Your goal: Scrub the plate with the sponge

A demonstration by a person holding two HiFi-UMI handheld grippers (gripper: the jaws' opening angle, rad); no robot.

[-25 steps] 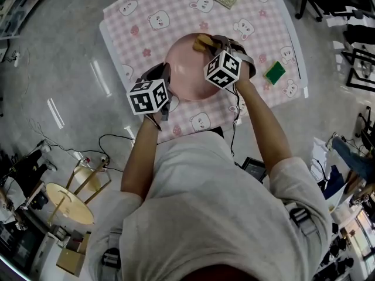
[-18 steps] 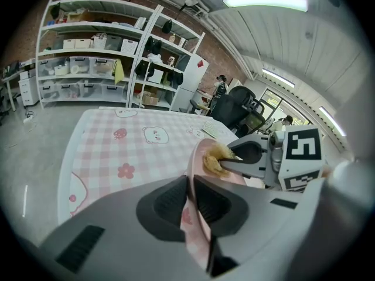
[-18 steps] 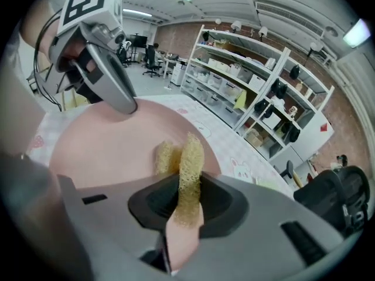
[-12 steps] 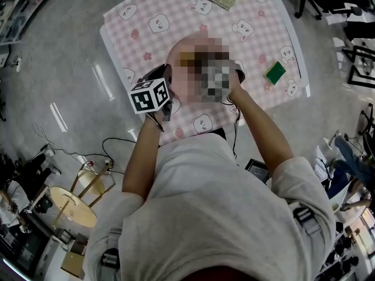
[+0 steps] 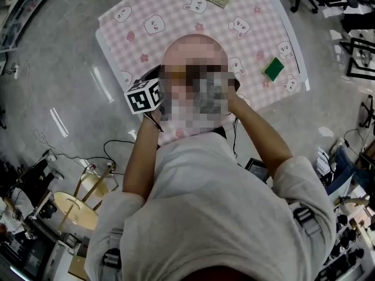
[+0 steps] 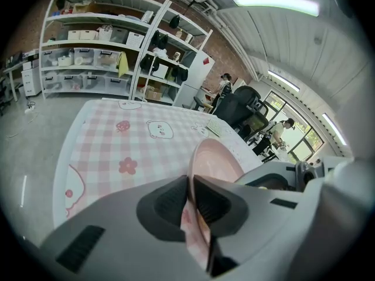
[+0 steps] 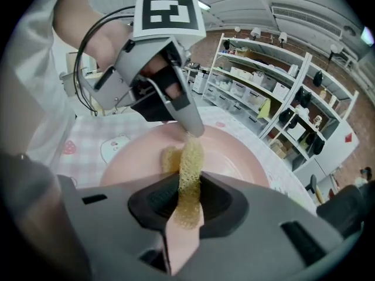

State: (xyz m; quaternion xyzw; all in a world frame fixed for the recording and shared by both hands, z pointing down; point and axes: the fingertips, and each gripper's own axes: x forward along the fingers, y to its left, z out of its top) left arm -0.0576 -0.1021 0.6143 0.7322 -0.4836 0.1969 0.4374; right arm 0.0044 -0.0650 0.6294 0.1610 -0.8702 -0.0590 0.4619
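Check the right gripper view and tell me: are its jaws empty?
No, the right gripper is shut on a yellow sponge, with the pink plate right behind it.

I can read no text, number or brand anywhere; the marker cube (image 5: pixel 144 96) shows only a black-and-white square pattern.

plate (image 7: pixel 234 157): smooth, glossy pink; plastic or ceramic, cannot tell which.
sponge (image 7: pixel 188 168): yellow, coarse open-pored mesh, rough and matt.
left claw (image 6: pixel 191 186): matt grey plastic shell; dark ribbed pads (image 6: pixel 169 204), rubbery-looking.
right claw (image 7: pixel 187 201): the same matt grey plastic, with dark ribbed inserts.
desk cover (image 5: pixel 176 16): pink checked sheet printed with bears, smooth, with a faint sheen.
floor (image 5: pixel 58 69): grey, polished, with streaks of reflected light.
shirt (image 5: pixel 205 204): pale cloth, matt.
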